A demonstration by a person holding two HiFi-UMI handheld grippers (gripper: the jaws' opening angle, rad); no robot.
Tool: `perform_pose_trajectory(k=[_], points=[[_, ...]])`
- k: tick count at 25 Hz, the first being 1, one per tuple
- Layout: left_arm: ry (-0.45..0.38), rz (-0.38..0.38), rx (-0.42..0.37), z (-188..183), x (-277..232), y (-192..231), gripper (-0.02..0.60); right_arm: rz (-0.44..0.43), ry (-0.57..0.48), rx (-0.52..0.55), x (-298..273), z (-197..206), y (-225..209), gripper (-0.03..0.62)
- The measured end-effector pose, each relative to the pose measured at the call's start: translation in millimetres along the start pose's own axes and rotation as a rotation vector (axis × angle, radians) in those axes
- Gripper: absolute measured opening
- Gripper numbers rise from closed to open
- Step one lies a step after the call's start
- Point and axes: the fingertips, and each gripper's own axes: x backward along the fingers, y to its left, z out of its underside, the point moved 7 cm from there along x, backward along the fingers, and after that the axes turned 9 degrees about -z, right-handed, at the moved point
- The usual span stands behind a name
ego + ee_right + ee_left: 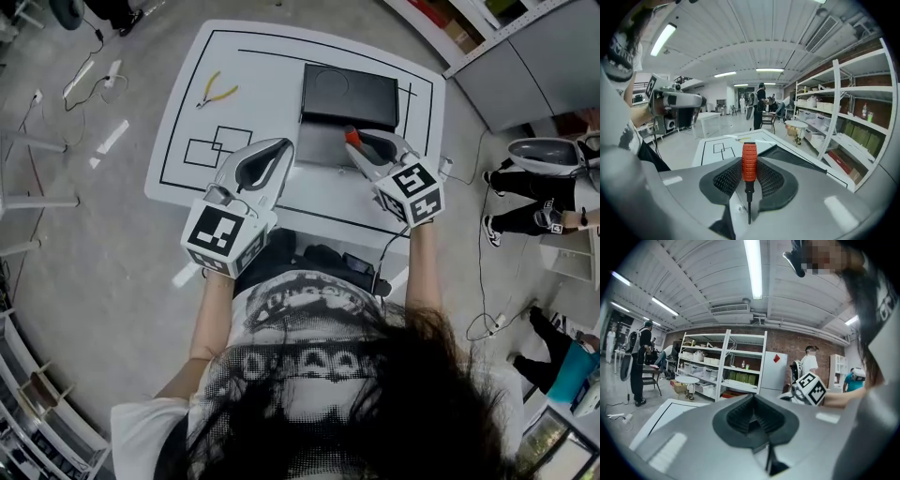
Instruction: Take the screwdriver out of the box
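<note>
1 overhead, 2 low; table (272, 84) shared

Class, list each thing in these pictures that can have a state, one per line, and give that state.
box: open, lid back.
screwdriver: clamped by its orange handle, clear of the box.
right gripper: shut on the screwdriver.
left gripper: shut, nothing between the jaws.
pliers: lying on the table, not held.

The right gripper (358, 142) grips the orange-handled screwdriver (352, 137) over the open black box (349, 94) on the white table (187, 141).
</note>
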Motion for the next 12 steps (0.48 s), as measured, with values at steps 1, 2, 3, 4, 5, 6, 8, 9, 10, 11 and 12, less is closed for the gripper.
perform_pose_trajectory(k=[1,2,3,4,5,6,8,9,10,11,12], points=[[0.001,0.002,-0.004,0,3,-5,0.000,0.007,-0.025,-0.005,7,-3,6,0.103],[0.001,0.003,-0.008,0,5,-11,0.000,0.014,-0.049,-0.009,15,-6,12,0.103],[0.001,0.004,-0.012,0,8,-16,0.000,0.022,-0.073,-0.011,22,-7,18,0.103],[0.000,0.003,-0.016,0,11,-22,0.000,0.028,-0.095,-0.013,30,-8,24,0.103],[-0.002,0.001,-0.020,1,14,-28,0.000,0.033,-0.116,-0.016,37,-7,30,0.103],[-0.003,-0.002,-0.022,2,17,-34,0.000,0.037,-0.135,-0.020,45,-6,36,0.103],[-0.006,-0.011,-0.025,5,24,-47,0.000,0.042,-0.163,-0.030,59,-1,48,0.103],[-0.007,-0.016,-0.025,6,28,-54,0.000,0.044,-0.173,-0.035,66,2,54,0.103],[-0.008,-0.021,-0.026,8,32,-60,0.000,0.045,-0.182,-0.041,72,5,59,0.103],[-0.009,-0.026,-0.025,10,36,-67,0.000,0.045,-0.190,-0.049,78,9,65,0.103],[-0.011,-0.031,-0.025,11,41,-73,0.000,0.046,-0.197,-0.059,84,13,70,0.103]])
